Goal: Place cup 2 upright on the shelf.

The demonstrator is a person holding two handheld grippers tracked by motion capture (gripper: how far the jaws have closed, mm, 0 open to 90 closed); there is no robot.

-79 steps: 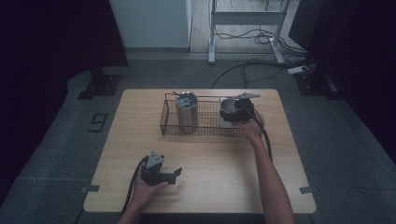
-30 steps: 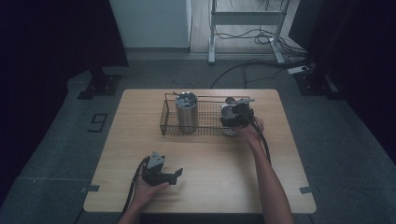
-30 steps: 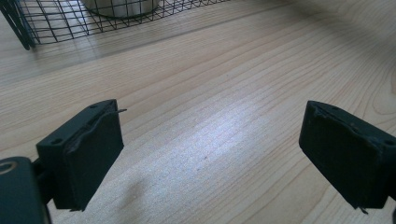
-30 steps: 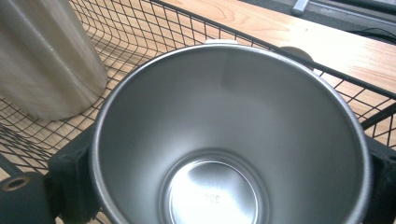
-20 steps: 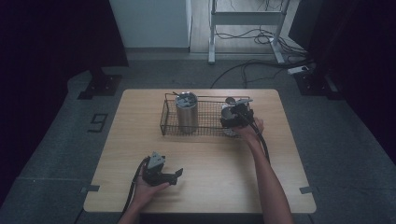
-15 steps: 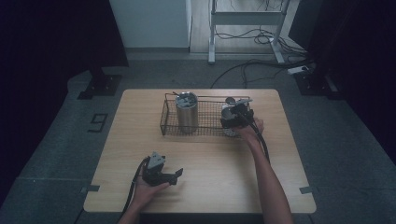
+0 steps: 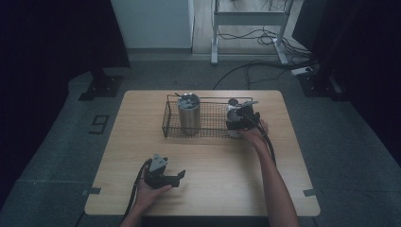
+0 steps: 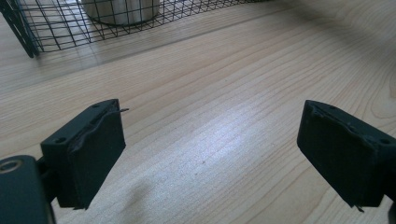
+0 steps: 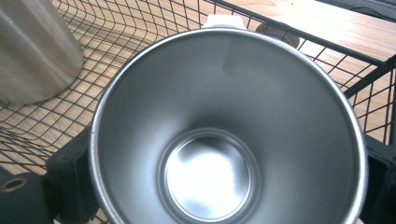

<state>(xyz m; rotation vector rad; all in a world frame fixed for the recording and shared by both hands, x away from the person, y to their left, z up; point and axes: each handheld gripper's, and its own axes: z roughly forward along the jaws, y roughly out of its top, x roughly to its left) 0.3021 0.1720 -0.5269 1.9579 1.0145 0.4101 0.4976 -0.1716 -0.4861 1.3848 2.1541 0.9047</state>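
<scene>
**Steel cup at the right end of the wire basket, grip not yet released**

While the left gripper (image 7: pixel 166 178) rests low on the table (image 7: pixel 222 161) at about 7 o'clock from the table's centre, the work sits with the right gripper (image 7: pixel 241 118), up at about 1 o'clock, at the right end of the black wire basket (image 7: pixel 208 126).

Right gripper: its jaws stand on either side of a steel cup (image 9: pixel 224 140), pressed against the cup's outer wall, so I read it as clamped on the cup. In the right gripper view the cup is mouth-up toward the camera and empty, with basket mesh under and around it. A small white tab shows past its far rim at 12 o'clock; what it is I cannot tell. Whether the cup's base touches the basket floor is hidden from me.

Left gripper: jaws spread wide, nothing between them, bare wood below. The near wall of the basket lies ahead of it at about 11 o'clock in the left gripper view.

Other contents: a taller steel canister (image 7: pixel 189 113) stands upright in the left half of the basket, with utensils of some kind in it, too small to identify. It stands well apart from the cup.

Progress, as a judgement: the cup looks to be inside the basket's footprint, so the carry seems mostly complete. Remaining: seat it on the mesh, open the jaws, lift the gripper clear of the basket walls.
</scene>
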